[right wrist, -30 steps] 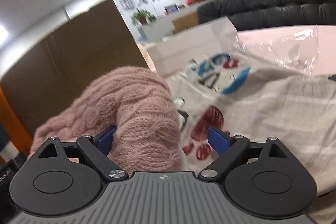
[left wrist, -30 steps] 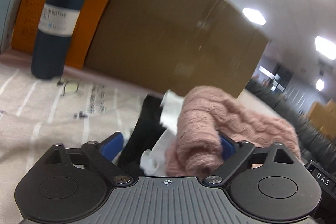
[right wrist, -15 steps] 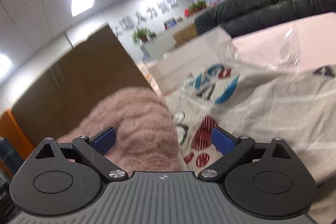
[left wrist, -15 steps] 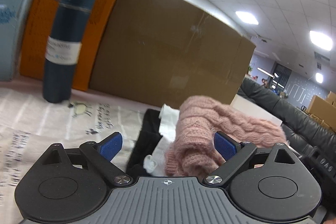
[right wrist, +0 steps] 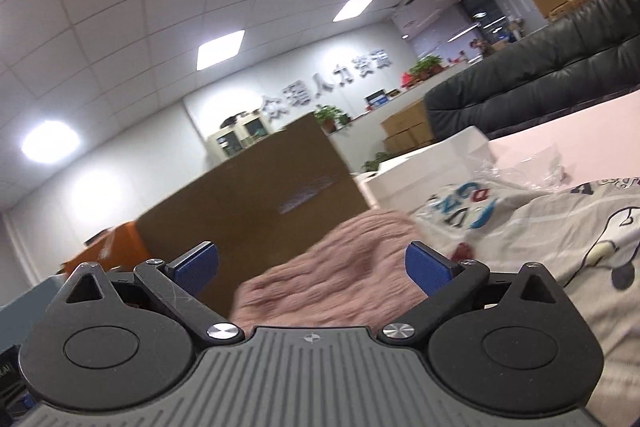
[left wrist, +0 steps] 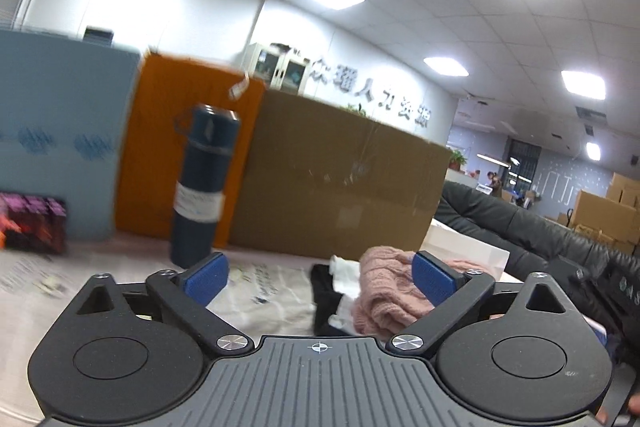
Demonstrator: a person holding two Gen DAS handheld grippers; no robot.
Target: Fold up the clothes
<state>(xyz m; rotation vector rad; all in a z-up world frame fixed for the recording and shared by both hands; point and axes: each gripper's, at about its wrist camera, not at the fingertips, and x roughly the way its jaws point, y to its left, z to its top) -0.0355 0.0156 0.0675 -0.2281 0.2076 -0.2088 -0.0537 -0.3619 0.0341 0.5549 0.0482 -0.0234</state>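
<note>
A folded pink knit sweater (left wrist: 386, 287) lies on the printed sheet, resting on a black garment (left wrist: 325, 301) and a white garment (left wrist: 345, 273). My left gripper (left wrist: 320, 277) is open and empty, raised and pulled back from the pile, with the sweater beyond its right finger. The sweater also shows in the right wrist view (right wrist: 340, 275), blurred. My right gripper (right wrist: 312, 267) is open and empty, just short of the sweater and tilted upward.
A dark blue flask (left wrist: 202, 187) stands at the left. Behind it are an orange box (left wrist: 160, 155), a blue box (left wrist: 56, 147) and a large brown carton (left wrist: 340, 187). A cartoon-printed sheet (right wrist: 560, 239), a white box (right wrist: 432, 163) and crumpled plastic (right wrist: 520, 167) lie to the right. A black sofa (right wrist: 540, 75) stands beyond.
Both grippers have let go of the pink sweater, drawn back and tilted upward. The sweater now lies folded on the pile, smaller in the left wrist view.
</note>
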